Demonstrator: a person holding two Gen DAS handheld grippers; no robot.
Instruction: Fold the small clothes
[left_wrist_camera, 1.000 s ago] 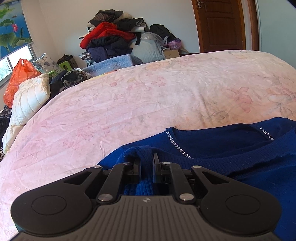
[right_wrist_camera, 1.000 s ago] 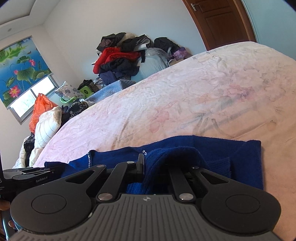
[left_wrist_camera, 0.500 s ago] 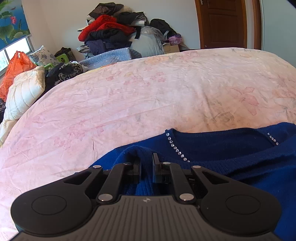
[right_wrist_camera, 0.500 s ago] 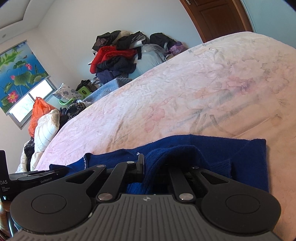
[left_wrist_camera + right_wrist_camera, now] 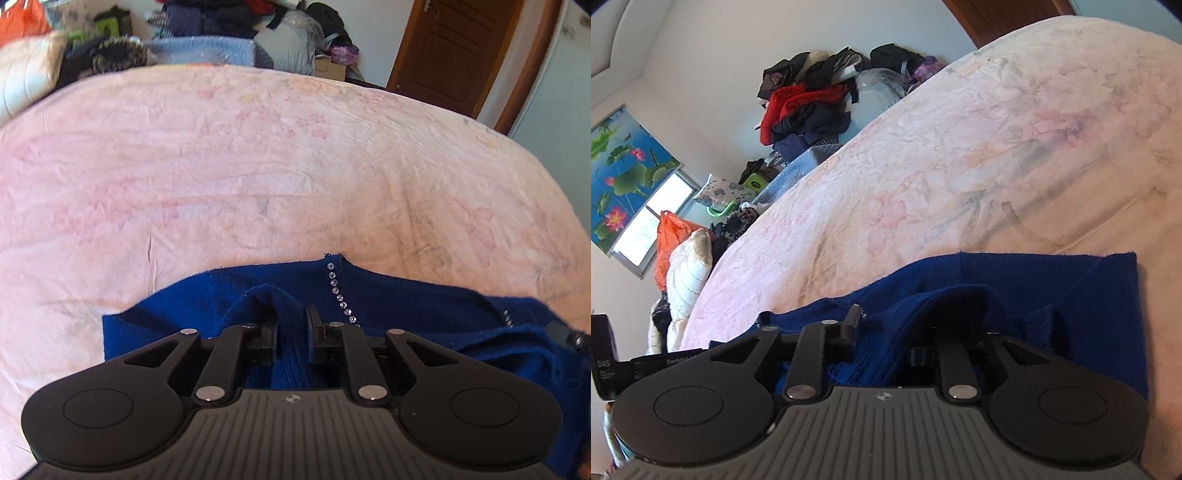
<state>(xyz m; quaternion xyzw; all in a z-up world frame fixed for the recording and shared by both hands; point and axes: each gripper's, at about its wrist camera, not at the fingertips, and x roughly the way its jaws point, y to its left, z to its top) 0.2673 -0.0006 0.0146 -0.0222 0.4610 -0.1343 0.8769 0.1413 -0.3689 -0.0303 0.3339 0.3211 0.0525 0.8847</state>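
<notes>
A dark blue knit sweater [image 5: 424, 314] with a row of rhinestones [image 5: 338, 291] lies at the near edge of a pink floral bed cover [image 5: 258, 166]. My left gripper [image 5: 291, 325] pinches an upright fold of the knit; its jaws are just starting to open, and the fabric still fills the gap. In the right wrist view the sweater [image 5: 1052, 288] lies folded with a straight right edge. My right gripper [image 5: 886, 332] is opening. Its left finger [image 5: 853, 321] stands free of the cloth, while a hump of knit drapes over and hides the right finger.
A heap of clothes [image 5: 809, 103] is piled against the far wall. A white quilted pillow [image 5: 687, 273] and an orange bag [image 5: 670, 236] sit at the bed's left end. A brown door [image 5: 454, 48] stands at the back right. The bed cover [image 5: 960, 166] stretches beyond the sweater.
The right jaws have spread, letting go of the knit fold. The left gripper tipped downward and shifted across the bed, its fold still between the fingers.
</notes>
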